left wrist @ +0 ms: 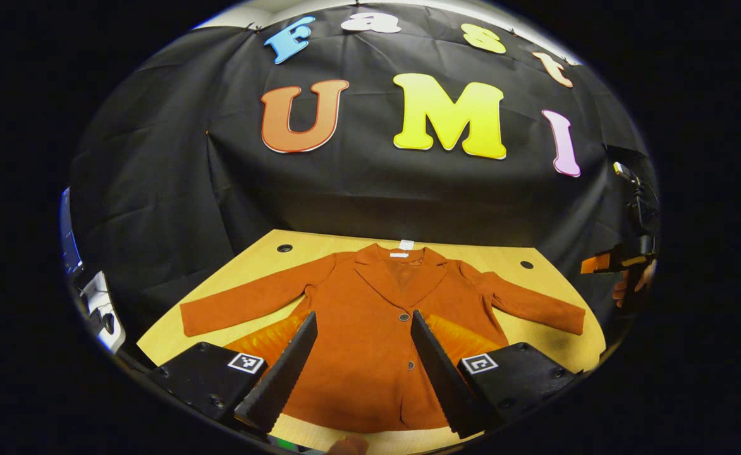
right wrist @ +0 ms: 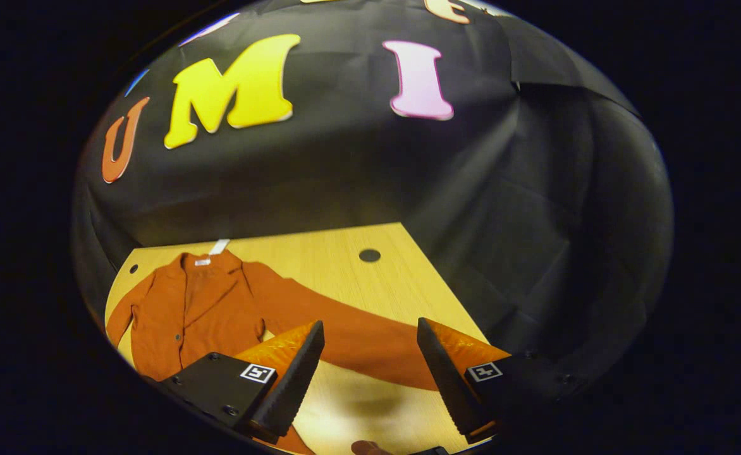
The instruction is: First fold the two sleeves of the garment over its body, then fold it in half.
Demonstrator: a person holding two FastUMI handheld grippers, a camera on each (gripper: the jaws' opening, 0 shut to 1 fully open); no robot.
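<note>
Jacket (left wrist: 370, 341) lies flat on the bench (left wrist: 263, 253), sleeves spread so each is easy to reach; left hand-held gripper (left wrist: 361, 373) wide over the body, right hand-held gripper (right wrist: 370, 379) wide over its sleeve (right wrist: 351, 341), both empty.

Dim overhead light, warped edges.

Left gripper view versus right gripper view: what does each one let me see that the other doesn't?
The left gripper view alone takes in the whole jacket spread flat, with both sleeves out, plus the other gripper held in a hand at the far right. The right gripper view alone looks down along one sleeve lying between its open fingers. Both share the wooden table, the jacket's collar and the black cloth wall.
</note>
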